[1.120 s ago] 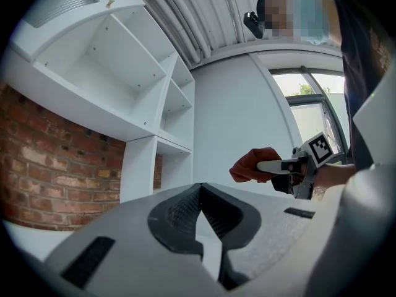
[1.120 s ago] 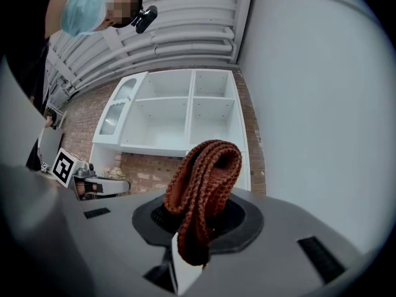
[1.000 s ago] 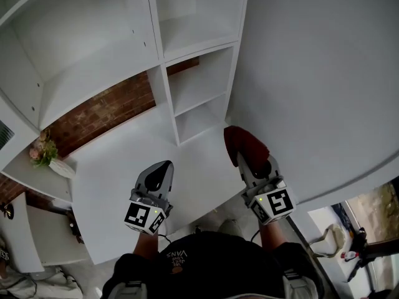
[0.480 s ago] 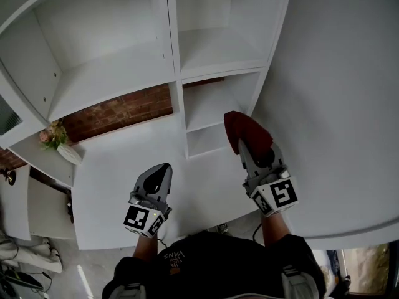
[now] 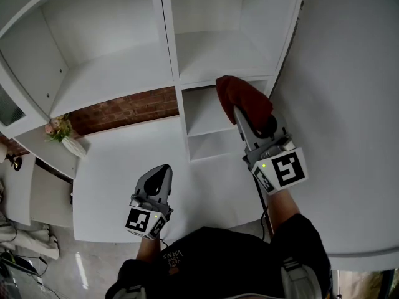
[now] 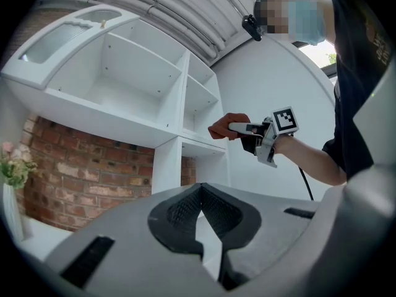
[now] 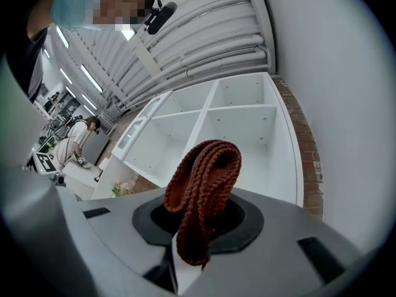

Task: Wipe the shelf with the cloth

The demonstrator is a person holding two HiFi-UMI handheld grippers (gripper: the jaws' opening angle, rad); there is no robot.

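- A rust-red knitted cloth [image 5: 240, 101], folded into a thick looped bundle with a ribbed, yarn-like weave, is pinched between the jaws of the right gripper [image 5: 242, 118]; its free end sticks out past the jaw tips.
- The cloth sits at the front edge of a board in the right-hand column of the white shelf unit [image 5: 169, 42]. No view shows for certain whether it touches the board.
- Progress, as a judgement: the cloth is picked up and brought to the unit, but wiping looks barely begun, if at all. The boards themselves remain to be wiped.
- The shelf unit is smooth, matt white panel, made of square-edged open compartments, all bare, with small peg holes in the side walls.
- The left gripper [image 5: 161, 174], grey with black ribbed pads, hangs low in front of the unit, its jaws closed on nothing.
- Behind the unit's lower openings runs a rough red brick wall [image 5: 124, 111].
- Left of the unit, pale flowers in a slim white vase [image 5: 59, 132] stand on a ledge.
- Right of the unit rises a broad, smooth white curved panel [image 5: 349, 104].
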